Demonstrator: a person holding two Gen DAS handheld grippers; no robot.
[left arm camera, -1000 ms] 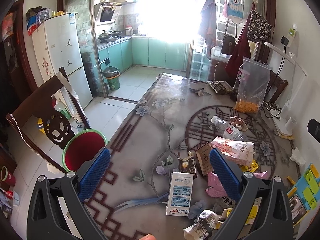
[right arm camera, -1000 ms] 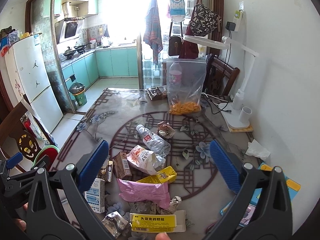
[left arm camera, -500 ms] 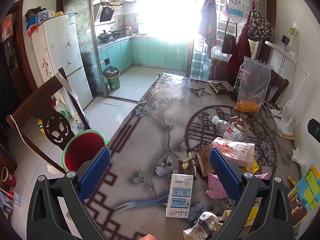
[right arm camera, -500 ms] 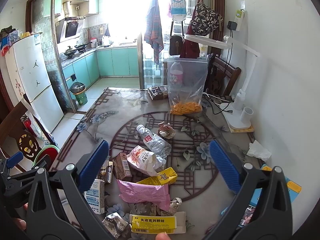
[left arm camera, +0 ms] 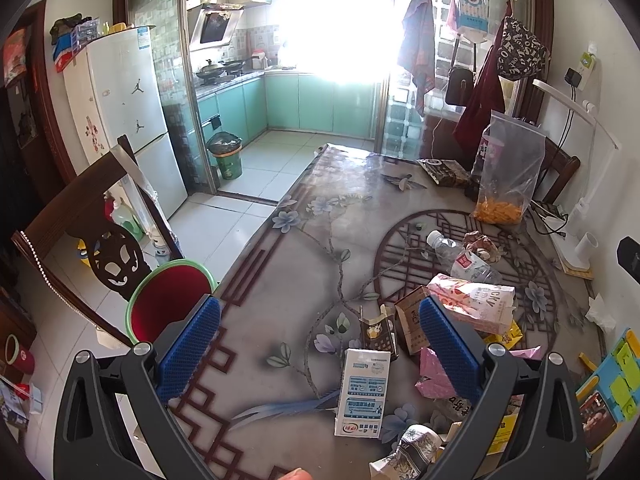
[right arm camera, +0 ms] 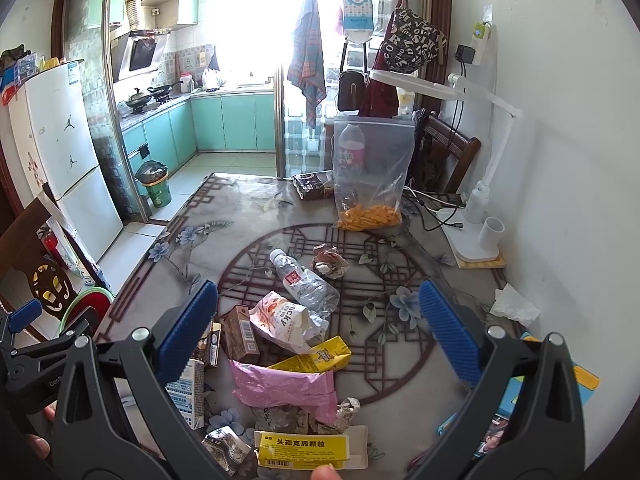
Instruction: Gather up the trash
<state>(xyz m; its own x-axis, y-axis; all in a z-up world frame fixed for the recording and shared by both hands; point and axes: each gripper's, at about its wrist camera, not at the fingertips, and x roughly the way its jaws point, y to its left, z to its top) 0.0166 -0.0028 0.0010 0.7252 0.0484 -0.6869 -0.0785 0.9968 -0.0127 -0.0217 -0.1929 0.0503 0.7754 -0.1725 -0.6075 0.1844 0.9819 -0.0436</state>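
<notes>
Trash lies in a heap on the patterned table (left arm camera: 320, 240). It includes a white and blue carton (left arm camera: 363, 392) (right arm camera: 187, 392), a pink wrapper (right arm camera: 286, 386), a yellow packet (right arm camera: 302, 450), a snack bag (right arm camera: 282, 320) (left arm camera: 472, 300), a brown carton (right arm camera: 240, 332) and a crushed water bottle (right arm camera: 304, 282) (left arm camera: 464, 260). A red bin with a green rim (left arm camera: 172, 300) stands on the floor left of the table. My left gripper (left arm camera: 320, 344) is open and empty above the carton. My right gripper (right arm camera: 318, 328) is open and empty above the heap.
A clear bag of orange snacks (right arm camera: 370, 184) stands at the far side. A white desk lamp (right arm camera: 476, 208) and a tissue (right arm camera: 514, 306) are at the right by the wall. A dark wooden chair (left arm camera: 88, 220) stands left of the table beside the bin.
Both grippers have drifted slightly; the view has barely shifted. Both stay open and empty, and the trash has not moved.
</notes>
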